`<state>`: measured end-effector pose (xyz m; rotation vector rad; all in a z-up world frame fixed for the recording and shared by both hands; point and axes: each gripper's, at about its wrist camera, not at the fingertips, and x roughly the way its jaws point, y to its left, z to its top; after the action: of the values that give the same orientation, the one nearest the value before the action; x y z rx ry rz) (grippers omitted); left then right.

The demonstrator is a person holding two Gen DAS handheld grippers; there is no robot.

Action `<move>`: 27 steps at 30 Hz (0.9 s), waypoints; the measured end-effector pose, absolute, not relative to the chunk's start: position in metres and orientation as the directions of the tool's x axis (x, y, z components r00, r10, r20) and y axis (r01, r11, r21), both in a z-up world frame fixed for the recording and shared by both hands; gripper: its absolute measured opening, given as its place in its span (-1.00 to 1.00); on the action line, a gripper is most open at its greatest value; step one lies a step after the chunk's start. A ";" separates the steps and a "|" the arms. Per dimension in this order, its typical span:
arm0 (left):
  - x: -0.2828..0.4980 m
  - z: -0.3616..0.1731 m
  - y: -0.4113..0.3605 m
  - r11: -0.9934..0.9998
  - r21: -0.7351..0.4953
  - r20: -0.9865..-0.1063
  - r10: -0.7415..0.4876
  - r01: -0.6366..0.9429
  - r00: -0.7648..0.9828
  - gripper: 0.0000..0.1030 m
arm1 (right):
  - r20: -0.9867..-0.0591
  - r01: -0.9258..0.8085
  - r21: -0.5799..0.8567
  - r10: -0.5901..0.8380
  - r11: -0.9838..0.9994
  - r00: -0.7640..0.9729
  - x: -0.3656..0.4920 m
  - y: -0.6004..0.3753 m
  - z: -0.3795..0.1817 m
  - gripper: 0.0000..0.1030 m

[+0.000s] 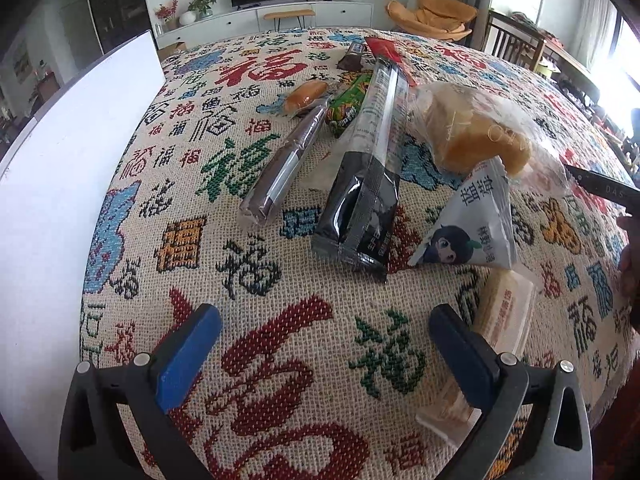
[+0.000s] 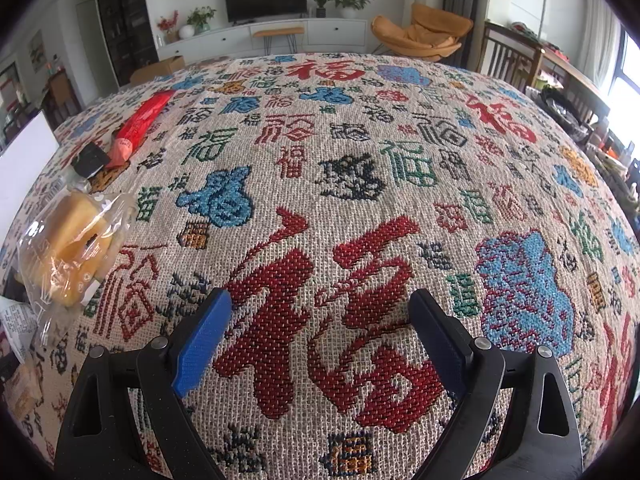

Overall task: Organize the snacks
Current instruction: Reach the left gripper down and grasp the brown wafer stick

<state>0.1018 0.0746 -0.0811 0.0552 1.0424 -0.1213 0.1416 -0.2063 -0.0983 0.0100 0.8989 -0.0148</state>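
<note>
Several snacks lie on the patterned tablecloth (image 1: 248, 272). In the left wrist view I see a long black packet (image 1: 364, 184), a brown stick packet (image 1: 286, 164), a green packet (image 1: 348, 106), a small bun (image 1: 306, 94), a bagged bread (image 1: 476, 132), a white triangular blueberry pouch (image 1: 476, 228), a red packet (image 1: 390, 56) and a pale wafer pack (image 1: 500, 320) beside my right finger. My left gripper (image 1: 324, 340) is open and empty over the cloth. My right gripper (image 2: 320, 320) is open and empty; the bagged bread (image 2: 76, 244) and the red packet (image 2: 144, 120) lie to its left.
A white box wall (image 1: 68, 184) stands at the left of the snacks. The other gripper's black tip (image 1: 600, 188) shows at the right edge. Beyond the table are a TV cabinet (image 2: 264, 36), an orange chair (image 2: 424, 32) and a wooden chair (image 2: 508, 60).
</note>
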 end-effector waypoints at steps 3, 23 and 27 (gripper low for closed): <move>0.098 -0.075 0.083 0.993 -0.049 -0.874 -0.094 0.105 0.477 0.99 | -0.782 0.017 0.003 -0.009 1.000 0.623 0.142 -0.206 -0.098 0.80; 0.219 -0.063 0.120 0.975 -0.177 -0.859 -0.221 0.137 0.462 0.54 | -0.782 0.017 0.004 -0.007 1.000 0.623 0.141 -0.207 -0.098 0.80; 0.221 -0.069 0.114 0.979 -0.125 -0.871 -0.186 0.160 0.456 0.44 | -0.782 0.017 0.005 -0.007 1.000 0.623 0.141 -0.207 -0.098 0.81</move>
<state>0.2209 0.1138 -0.0689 -0.0269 1.0769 -0.2129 0.1413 -0.2071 -0.0981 0.0123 0.8979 -0.0134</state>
